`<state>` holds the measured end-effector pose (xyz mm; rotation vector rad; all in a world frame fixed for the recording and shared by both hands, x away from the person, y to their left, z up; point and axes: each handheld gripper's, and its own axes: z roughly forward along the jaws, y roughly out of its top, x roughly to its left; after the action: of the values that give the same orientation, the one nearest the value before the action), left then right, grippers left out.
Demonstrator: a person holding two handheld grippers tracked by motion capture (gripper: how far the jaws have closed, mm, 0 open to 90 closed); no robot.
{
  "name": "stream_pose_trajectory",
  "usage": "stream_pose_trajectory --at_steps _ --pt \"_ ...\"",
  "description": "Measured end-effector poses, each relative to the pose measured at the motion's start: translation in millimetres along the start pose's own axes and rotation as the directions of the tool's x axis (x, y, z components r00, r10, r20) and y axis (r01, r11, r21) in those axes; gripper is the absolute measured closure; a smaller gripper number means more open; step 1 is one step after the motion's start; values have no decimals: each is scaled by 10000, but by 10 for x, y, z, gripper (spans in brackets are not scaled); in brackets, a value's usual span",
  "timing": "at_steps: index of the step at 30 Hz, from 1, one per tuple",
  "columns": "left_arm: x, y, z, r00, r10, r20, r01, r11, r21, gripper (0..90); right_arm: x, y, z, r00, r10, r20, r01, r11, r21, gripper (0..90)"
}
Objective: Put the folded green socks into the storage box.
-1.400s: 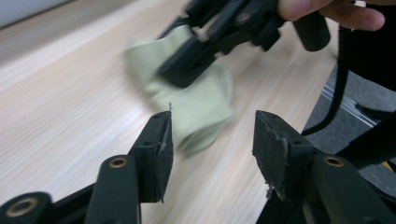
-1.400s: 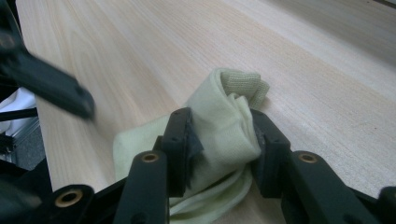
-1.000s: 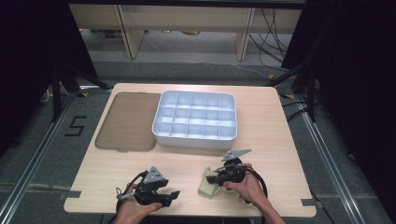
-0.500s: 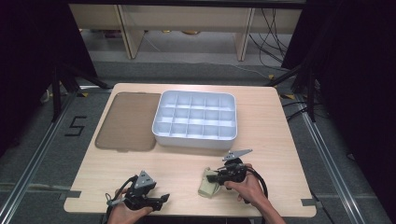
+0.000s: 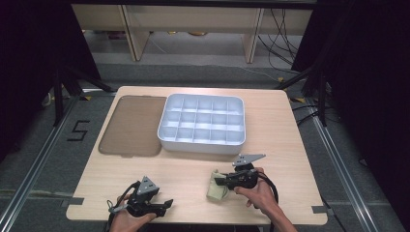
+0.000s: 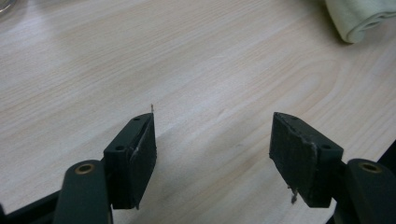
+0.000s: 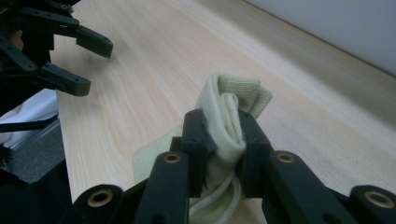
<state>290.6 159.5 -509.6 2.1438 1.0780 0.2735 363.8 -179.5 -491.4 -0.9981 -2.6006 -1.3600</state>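
Right gripper [image 7: 219,140] just closing, jaws clenched on folded cloth [image 7: 231,116] pinched between them. Left gripper [image 6: 212,144] released, bare desk [image 6: 187,60] between jaws. Squeeze mid-fold before lifting; avoid snagging loose layers.

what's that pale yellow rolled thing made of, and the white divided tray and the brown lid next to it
Rolled cloth: soft knit fabric, matte; a fine weave shows and it squashes between the right claw pads. Divided tray: likely moulded plastic, white, smooth with a slight sheen and rounded corners. Lid: probably tinted translucent plastic, brownish, flat with a raised rim.
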Motion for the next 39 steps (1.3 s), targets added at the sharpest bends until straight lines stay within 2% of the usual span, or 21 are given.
stream_pose_trajectory --at_steps 1,2,7,9,10,11,12,16,17,18,19,20,22,23,24,26,29,30,36,38,39 --pt "-2 -1 5 10000 -88 -36 88 10000 -31 314 28 10 -13 10000 50 18 -50 10000 -18 763" --pt "11 1 -2 9999 122 -28 -122 9999 -2 314 36 26 -39 9996 -154 219 156 9998 -89 764" --pt "7 -2 12 10000 8 -100 -8 10000 -41 313 76 55 -88 9983 -412 400 422 9988 -234 763" --pt "11 -6 25 9999 36 -124 -37 10000 -90 311 105 57 -91 9990 -238 366 249 9992 -309 763" --pt "17 -3 19 9999 99 -81 -99 9999 -33 311 84 68 -97 9978 -539 394 554 9978 -374 763" --pt "22 1 9 9999 151 -9 -151 9999 45 309 97 74 -110 9978 -500 436 517 9979 -386 763" --pt "22 0 6 9999 126 -31 -126 9999 81 301 82 88 -127 9958 -756 522 778 9961 -425 763" --pt "20 3 2 9999 -6 -114 6 10000 -32 275 70 101 -155 9959 -669 611 710 9952 -679 762" --pt "24 7 -6 9999 22 -120 -22 10000 -14 271 87 104 -175 9982 -415 422 437 9977 -527 762" --pt "20 5 -5 9999 -20 -172 17 9998 -193 270 55 113 -183 9940 -892 629 932 9936 -643 762" --pt "20 5 -5 9999 -20 -172 17 9998 -193 267 55 113 -183 9940 -892 629 932 9936 -643 762" --pt "5 3 8 9992 -286 -262 276 9989 -376 267 72 105 -176 9976 -561 417 589 9959 -681 762" --pt "5 6 -10 9997 -242 -99 238 9988 -427 252 45 118 -200 9948 -797 635 842 9939 -717 762" --pt "4 15 -20 9997 -96 -210 87 9991 -414 245 45 120 -204 9955 -782 544 819 9941 -713 762" --pt "1 20 -20 9999 -78 -135 72 9990 -440 237 46 123 -220 9943 -770 736 820 9944 -667 762" --pt "-18 20 -13 9994 -288 -167 280 9985 -465 223 39 127 -228 9936 -784 818 841 9941 -683 762" --pt "-24 25 -21 9997 -215 -103 209 9983 -536 202 38 126 -226 9947 -746 713 798 9941 -736 762" --pt "-26 30 -27 9998 -160 -108 153 9981 -603 202 24 138 -248 9909 -930 971 1002 9923 -726 762" --pt "-36 36 -41 9997 -138 -204 126 9981 -610 190 2 156 -295 9897 -854 1149 959 9914 -890 761" --pt "-43 31 -29 9996 -245 -137 235 9975 -673 190 -25 178 -337 9864 -1057 1256 1176 9888 -917 761" --pt "-43 31 -29 9996 -245 -137 235 9975 -673 190 -22 178 -340 9883 -925 1211 1047 9896 -989 761"
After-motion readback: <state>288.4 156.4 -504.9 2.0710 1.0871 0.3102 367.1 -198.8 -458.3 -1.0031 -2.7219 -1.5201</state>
